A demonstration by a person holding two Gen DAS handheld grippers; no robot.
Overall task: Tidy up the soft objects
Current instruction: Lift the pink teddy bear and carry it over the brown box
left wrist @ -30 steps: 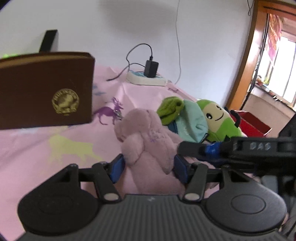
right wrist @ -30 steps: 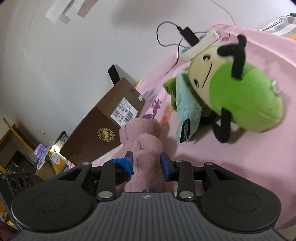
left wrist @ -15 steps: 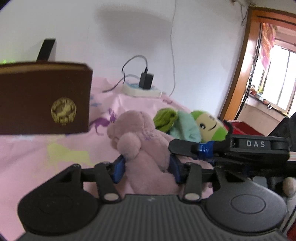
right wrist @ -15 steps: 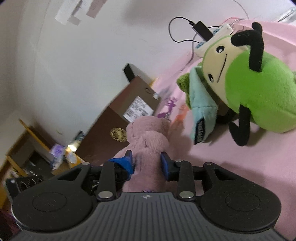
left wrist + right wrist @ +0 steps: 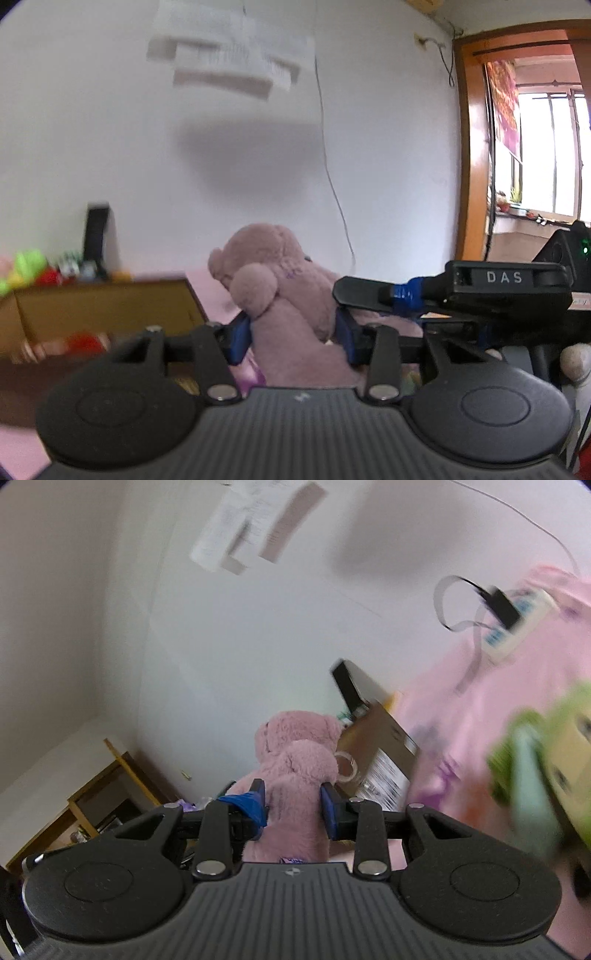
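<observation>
We see an open brown cardboard box (image 5: 107, 299) at the left of the left wrist view, resting on the bed's pink sheet (image 5: 480, 716). Inside it lie blurred soft things: something red (image 5: 86, 341) low near the front wall, and green and red toys (image 5: 26, 266) at the far left edge; we cannot tell them apart more closely. In the right wrist view the same box (image 5: 376, 753) shows its labelled side, standing just right of and behind the bear.

The pink plush bear (image 5: 280, 291) is held up off the bed by both tools. Our left tool (image 5: 293, 334) has its blue pads pressed into the bear's lower body from both sides, at a middling width, the plush bulging above them. Our right tool (image 5: 293, 805) clamps the bear (image 5: 295, 771) in a narrow grip, its pads sunk into the fur; in the left view its black finger (image 5: 369, 291) reaches in from the right and touches the bear's side. The bear's head stands above and beyond the pads of both tools, against the white wall.

At the right of the right wrist view, a green plush toy (image 5: 546, 757) lies blurred on the sheet, well apart from the bear, and a white power strip (image 5: 517, 624) lies at the far end of the bed.
</observation>
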